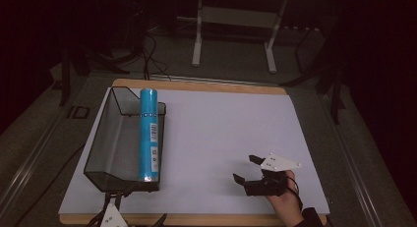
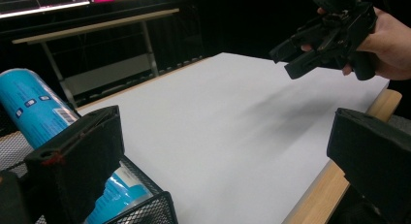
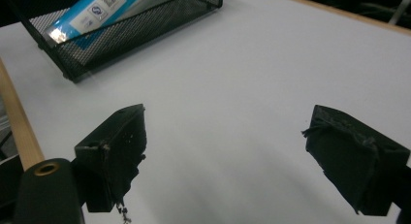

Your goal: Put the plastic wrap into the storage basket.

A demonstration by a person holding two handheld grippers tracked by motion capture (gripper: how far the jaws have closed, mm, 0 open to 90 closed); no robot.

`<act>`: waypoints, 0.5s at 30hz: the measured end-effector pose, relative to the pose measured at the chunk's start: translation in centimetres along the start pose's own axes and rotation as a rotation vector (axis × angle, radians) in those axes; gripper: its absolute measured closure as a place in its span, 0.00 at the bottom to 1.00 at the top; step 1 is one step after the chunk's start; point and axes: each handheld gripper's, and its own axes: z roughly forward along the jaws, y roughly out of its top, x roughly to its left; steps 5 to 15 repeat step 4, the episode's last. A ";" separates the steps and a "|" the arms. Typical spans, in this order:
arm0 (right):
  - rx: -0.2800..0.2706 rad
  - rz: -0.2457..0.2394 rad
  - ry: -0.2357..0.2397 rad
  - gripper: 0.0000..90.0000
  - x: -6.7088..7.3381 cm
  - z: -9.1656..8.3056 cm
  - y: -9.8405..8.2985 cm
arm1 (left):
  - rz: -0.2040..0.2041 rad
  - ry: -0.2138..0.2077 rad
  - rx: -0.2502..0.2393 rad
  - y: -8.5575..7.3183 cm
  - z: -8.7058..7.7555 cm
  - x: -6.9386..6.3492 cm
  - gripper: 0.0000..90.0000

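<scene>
Blue tube (image 1: 148, 133) lies lengthwise in the black mesh basket (image 1: 110, 138) at the table's left side, along the basket's right wall, far end poking past the far rim. White label with barcode shows on its side.

Right gripper (image 1: 247, 169): jaws spread apart, nothing between them, held by a hand (image 1: 287, 197) over bare white sheet at the near right, well apart from the basket. Grey three-cornered plate sits on top of it.

Left gripper (image 2: 223, 151): jaws wide apart, nothing gripped. Left jaw sits just beside the basket's near corner; touching or not, can't tell.

View differences:
- High view gives the full layout: basket left, right gripper near right, left gripper's plate just peeking in at the bottom edge below the basket.
- Left gripper view gives the tube's near end inside the mesh at close range, plus the right gripper and hand farther off, above the sheet with a soft shadow under them.
- Right gripper view (image 3: 225, 151) shows its own jaws over blank sheet, and the basket from its other side with the tube's label through the mesh.

Surface: white sheet (image 1: 221, 133) over a wooden tabletop (image 1: 196, 220), wood edge visible front and back.

Room: dark, grey floor, cables, a white-legged stand (image 1: 233, 35) behind the table. Monitor glow at top of the left gripper view.
</scene>
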 end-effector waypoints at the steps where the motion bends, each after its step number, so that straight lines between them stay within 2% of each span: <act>1: -0.001 -0.002 -0.002 0.16 0.0 0.1 -0.1 | 0.000 0.001 0.001 0.0 0.0 0.0 0.00; 4: 0.014 -0.004 -0.001 0.16 -0.2 0.3 -0.2 | -0.001 0.000 0.001 0.0 0.0 0.0 0.00; 15: 0.014 -0.004 -0.001 0.16 -0.2 0.3 -0.2 | -0.001 0.000 0.001 0.0 0.0 0.0 0.00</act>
